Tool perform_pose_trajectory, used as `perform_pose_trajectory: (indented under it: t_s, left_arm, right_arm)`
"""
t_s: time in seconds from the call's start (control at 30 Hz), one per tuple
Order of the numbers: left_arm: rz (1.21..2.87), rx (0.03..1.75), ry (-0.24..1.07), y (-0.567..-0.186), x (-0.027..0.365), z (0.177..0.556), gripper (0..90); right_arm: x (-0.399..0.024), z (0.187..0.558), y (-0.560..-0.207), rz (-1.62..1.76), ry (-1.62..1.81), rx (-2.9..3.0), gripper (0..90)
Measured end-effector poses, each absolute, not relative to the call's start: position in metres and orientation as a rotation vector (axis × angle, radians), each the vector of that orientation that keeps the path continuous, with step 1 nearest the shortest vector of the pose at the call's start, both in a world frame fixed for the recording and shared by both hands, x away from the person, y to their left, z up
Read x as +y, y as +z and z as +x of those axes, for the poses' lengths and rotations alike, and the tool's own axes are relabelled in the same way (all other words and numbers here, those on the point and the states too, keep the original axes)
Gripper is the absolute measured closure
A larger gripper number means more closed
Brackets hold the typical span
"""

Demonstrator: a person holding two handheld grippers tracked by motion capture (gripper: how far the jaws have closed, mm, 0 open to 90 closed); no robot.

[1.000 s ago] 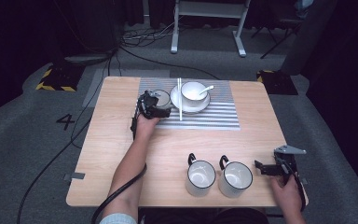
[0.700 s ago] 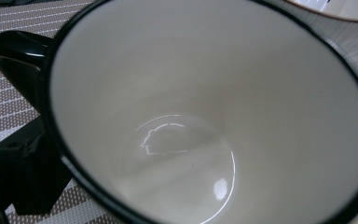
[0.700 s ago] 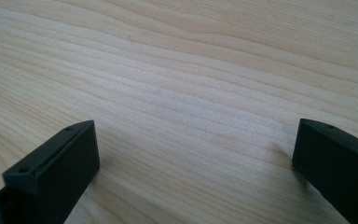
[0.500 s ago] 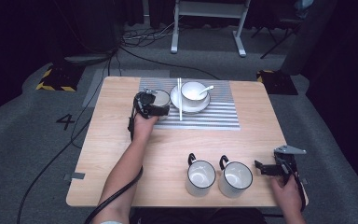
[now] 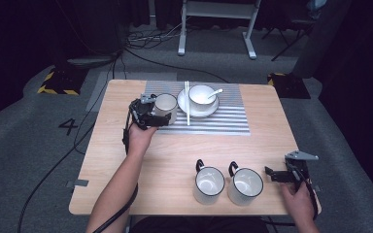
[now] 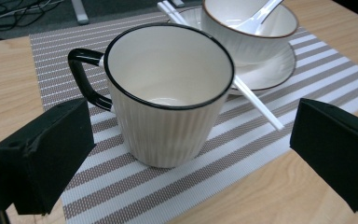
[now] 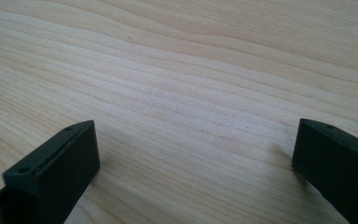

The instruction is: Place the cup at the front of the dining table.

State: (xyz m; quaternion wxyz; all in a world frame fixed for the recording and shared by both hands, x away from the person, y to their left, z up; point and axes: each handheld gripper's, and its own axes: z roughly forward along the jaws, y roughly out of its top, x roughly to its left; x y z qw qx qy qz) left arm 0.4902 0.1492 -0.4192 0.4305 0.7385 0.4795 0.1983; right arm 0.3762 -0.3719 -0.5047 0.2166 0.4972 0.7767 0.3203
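Observation:
A white ribbed mug with a black rim and handle (image 5: 166, 107) (image 6: 168, 98) stands upright on the left part of the striped placemat (image 5: 223, 121) (image 6: 135, 196). My left gripper (image 5: 150, 115) (image 6: 193, 135) is open just on the near-left side of it. In the left gripper view the jaws stand wide apart on either side of the mug and do not touch it. My right gripper (image 5: 272, 174) (image 7: 191, 140) rests open over bare wood at the table's front right, with nothing between its jaws.
A bowl with a spoon (image 5: 202, 94) sits on a saucer (image 5: 198, 108) right of the mug, and white chopsticks (image 5: 187, 104) lie between them. Two more mugs (image 5: 209, 183) (image 5: 245, 184) stand near the front edge, left of the right gripper.
The left gripper has drawn back toward the near-left, off the mug, so the mug now stands uncovered on the placemat. The right gripper has not moved.

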Motion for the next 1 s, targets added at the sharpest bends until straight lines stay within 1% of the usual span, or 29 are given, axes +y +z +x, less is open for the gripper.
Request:
perform_pose_trajectory:
  t_s: [0.33, 0.53, 0.87, 1.0]
  left_arm:
    - [1.850, 1.143, 0.429, -0.401, 0.157, 0.456, 0.0]
    - [1.856, 1.098, 0.437, -0.393, 0.160, 0.435, 0.1]
    - [1.865, 1.064, 0.414, -0.391, 0.168, 0.402, 0.1]
    - [1.875, 1.062, 0.445, -0.392, 0.172, 0.393, 0.2]
  right_arm:
    - [-0.372, 0.376, -0.505, 1.378, 0.888, 2.152, 0.4]
    - [-0.372, 0.376, -0.505, 1.377, 0.887, 2.153, 0.4]
    - [-0.372, 0.376, -0.505, 1.378, 0.888, 2.152, 0.4]
    - [-0.372, 0.376, -0.505, 1.378, 0.889, 2.152, 0.4]
